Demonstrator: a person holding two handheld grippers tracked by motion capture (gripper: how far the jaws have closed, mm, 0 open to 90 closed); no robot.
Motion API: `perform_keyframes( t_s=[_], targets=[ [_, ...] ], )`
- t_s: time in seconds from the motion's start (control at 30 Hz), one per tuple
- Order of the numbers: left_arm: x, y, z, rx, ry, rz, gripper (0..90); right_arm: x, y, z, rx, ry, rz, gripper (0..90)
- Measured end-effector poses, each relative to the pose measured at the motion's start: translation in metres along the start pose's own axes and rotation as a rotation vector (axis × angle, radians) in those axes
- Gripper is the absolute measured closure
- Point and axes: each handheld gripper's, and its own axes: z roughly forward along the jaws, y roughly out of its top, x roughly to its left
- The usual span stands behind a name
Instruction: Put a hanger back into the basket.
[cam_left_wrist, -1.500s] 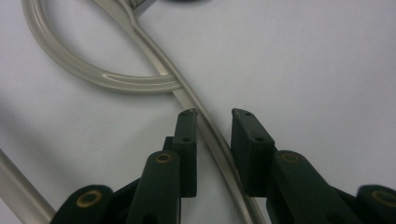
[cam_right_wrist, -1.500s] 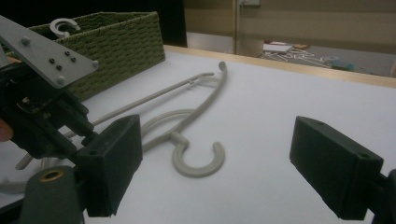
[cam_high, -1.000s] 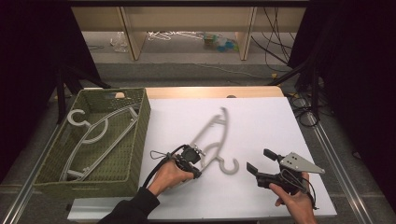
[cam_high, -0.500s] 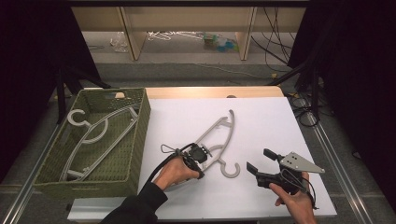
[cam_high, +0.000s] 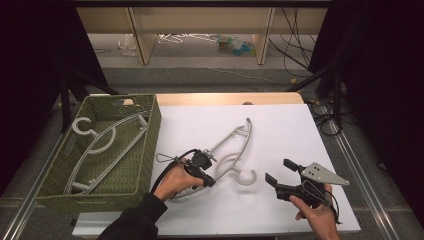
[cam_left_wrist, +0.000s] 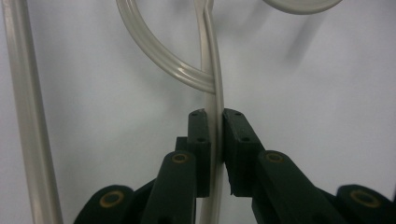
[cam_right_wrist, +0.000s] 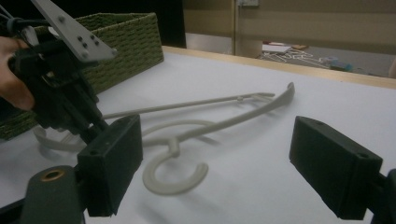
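The thin pale plastic hanger (cam_high: 231, 150) lies on the white desk (cam_high: 280, 130), beside the green woven basket (cam_high: 145, 150). The left gripper (cam_left_wrist: 215, 135) pinches its thin arm tight. The right gripper (cam_right_wrist: 217, 163) waits with jaws wide apart. The hanger looks light, stiff and a bit slippery, so the arm is a good place to hold.

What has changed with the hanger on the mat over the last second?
The hanger has come down from tilted up, blurred in motion, to lie flatter on the white mat, hook toward the person. The left tongs stay clamped on its arm, their jaws having just closed further. The right tongs stay open and in place; the basket and its hangers are unchanged.
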Motion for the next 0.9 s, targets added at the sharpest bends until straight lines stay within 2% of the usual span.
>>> perform_keyframes(
  t_s=[0.07, 0.1, 0.13, 0.17, 0.2, 0.3, 0.33, 0.4, 0.43, 0.47, 0.5, 0.53, 0.57, 0.6, 0.73, 0.83, 0.9],
  targets=[
    [0.003, -0.004, -0.010, -0.018, -0.015, 0.000, 81.4, 0.000, 0.000, 0.000, -0.006, -0.001, 0.003, 18.2],
    [0.003, -0.007, -0.015, -0.031, -0.019, -0.019, 81.4, 0.000, 0.000, 0.000, -0.007, -0.002, 0.003, 18.1],
    [0.004, -0.010, -0.020, -0.047, -0.021, -0.021, 81.4, 0.000, 0.000, 0.000, -0.006, -0.003, 0.003, 18.2],
    [0.004, -0.013, -0.024, -0.051, -0.028, -0.023, 81.4, 0.000, 0.000, 0.000, 0.005, 0.008, 0.007, 18.2],
    [0.003, -0.015, -0.027, -0.077, -0.032, -0.028, 81.4, 0.001, -0.001, 0.001, -0.007, 0.018, 0.012, 18.1],
    [0.001, -0.022, -0.034, -0.103, -0.055, -0.043, 81.4, 0.003, -0.002, 0.005, 0.000, 0.047, 0.050, 18.1],
    [0.001, -0.024, -0.036, -0.109, -0.059, -0.044, 81.4, 0.003, -0.003, 0.006, 0.008, 0.038, 0.036, 18.1],
    [-0.001, -0.027, -0.040, -0.120, -0.061, -0.034, 81.4, 0.005, -0.003, 0.007, 0.026, 0.056, 0.032, 18.2],
    [-0.002, -0.028, -0.042, -0.120, -0.062, -0.026, 81.4, 0.006, -0.003, 0.008, 0.010, 0.066, 0.037, 18.3],
    [-0.003, -0.028, -0.043, -0.126, -0.064, -0.028, 81.4, 0.006, -0.003, 0.008, 0.019, 0.065, 0.034, 18.4],
    [-0.005, -0.029, -0.043, -0.149, -0.070, -0.046, 81.4, 0.006, -0.003, 0.009, 0.014, 0.070, 0.035, 18.6],
    [-0.005, -0.028, -0.046, -0.143, -0.067, -0.031, 81.4, 0.006, -0.003, 0.008, 0.015, 0.069, 0.032, 18.7],
    [-0.006, -0.028, -0.047, -0.153, -0.078, -0.039, 81.4, 0.005, -0.003, 0.008, 0.014, 0.067, 0.032, 18.8],
    [-0.008, -0.028, -0.049, -0.173, -0.079, -0.064, 81.4, 0.005, -0.003, 0.008, 0.012, 0.065, 0.032, 18.8],
    [-0.008, -0.028, -0.061, -0.225, -0.106, -0.099, 81.4, 0.004, -0.003, 0.006, 0.022, 0.056, 0.025, 18.8],
    [-0.010, -0.028, -0.073, -0.244, -0.117, -0.096, 81.4, 0.004, -0.003, 0.006, 0.024, 0.055, 0.027, 18.8],
    [-0.011, -0.028, -0.082, -0.278, -0.126, -0.105, 81.4, 0.004, -0.003, 0.006, 0.021, 0.054, 0.026, 18.8]
  ],
)
